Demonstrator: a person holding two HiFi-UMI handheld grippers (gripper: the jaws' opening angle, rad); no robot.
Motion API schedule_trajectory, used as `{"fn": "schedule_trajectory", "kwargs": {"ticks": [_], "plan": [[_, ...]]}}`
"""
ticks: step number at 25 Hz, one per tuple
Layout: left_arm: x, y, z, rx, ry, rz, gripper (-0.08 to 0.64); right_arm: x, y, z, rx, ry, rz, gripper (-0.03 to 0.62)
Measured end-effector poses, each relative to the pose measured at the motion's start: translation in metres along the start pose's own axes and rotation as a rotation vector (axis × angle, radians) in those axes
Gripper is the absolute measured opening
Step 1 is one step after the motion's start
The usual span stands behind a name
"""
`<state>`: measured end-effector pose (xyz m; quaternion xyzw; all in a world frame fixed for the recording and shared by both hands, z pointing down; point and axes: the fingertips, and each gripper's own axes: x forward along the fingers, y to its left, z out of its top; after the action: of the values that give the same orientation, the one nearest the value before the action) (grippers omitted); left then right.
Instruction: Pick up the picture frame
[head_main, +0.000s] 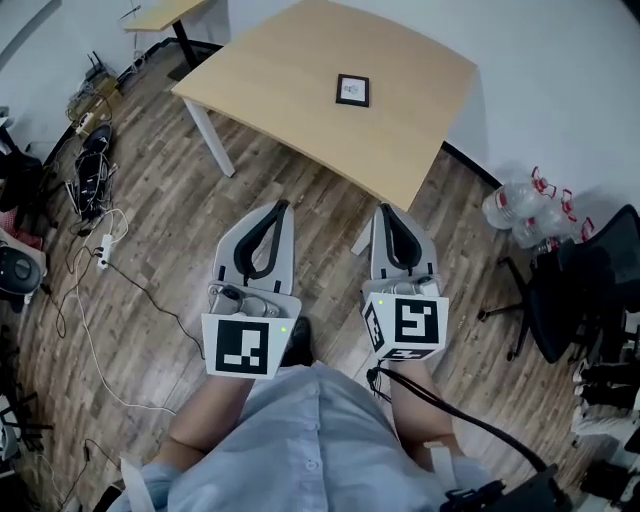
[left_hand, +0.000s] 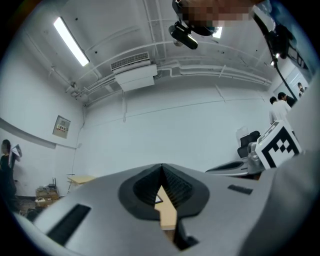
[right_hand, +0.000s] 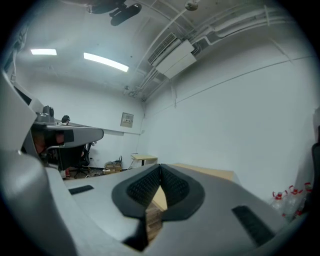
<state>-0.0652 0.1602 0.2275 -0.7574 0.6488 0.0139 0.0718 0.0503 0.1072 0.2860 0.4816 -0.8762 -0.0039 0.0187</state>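
We're at approach: left claw (head_main: 281, 207) and right claw (head_main: 386, 210) closed, empty, well short of small black square picture frame (head_main: 353, 90) on far light-wood surface (head_main: 290, 70); next we reach, open.

The picture frame (head_main: 353, 90) lies flat on the table (head_main: 290, 70).

Smooth matt wood table (head_main: 300, 70); grained plank floor (head_main: 170, 200).
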Motion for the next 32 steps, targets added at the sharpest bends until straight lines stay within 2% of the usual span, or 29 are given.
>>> {"fn": "schedule_trajectory", "kwargs": {"ticks": [7,17,25,32], "plan": [[0.041,0.032,0.003,0.002,-0.041,-0.044,0.002,0.049,-0.002,0.023,-0.015,-0.05,-0.043,0.002],[0.085,0.033,-0.023,-0.003,0.001,-0.09,0.002,0.083,-0.029,0.005,0.007,-0.019,-0.076,0.002],[0.154,0.033,-0.048,-0.002,0.049,-0.118,0.002,0.138,-0.068,-0.011,0.038,0.009,-0.079,0.002],[0.229,0.024,-0.059,0.026,0.076,-0.136,0.002,0.19,-0.125,-0.021,0.064,0.03,-0.09,0.002]]}}
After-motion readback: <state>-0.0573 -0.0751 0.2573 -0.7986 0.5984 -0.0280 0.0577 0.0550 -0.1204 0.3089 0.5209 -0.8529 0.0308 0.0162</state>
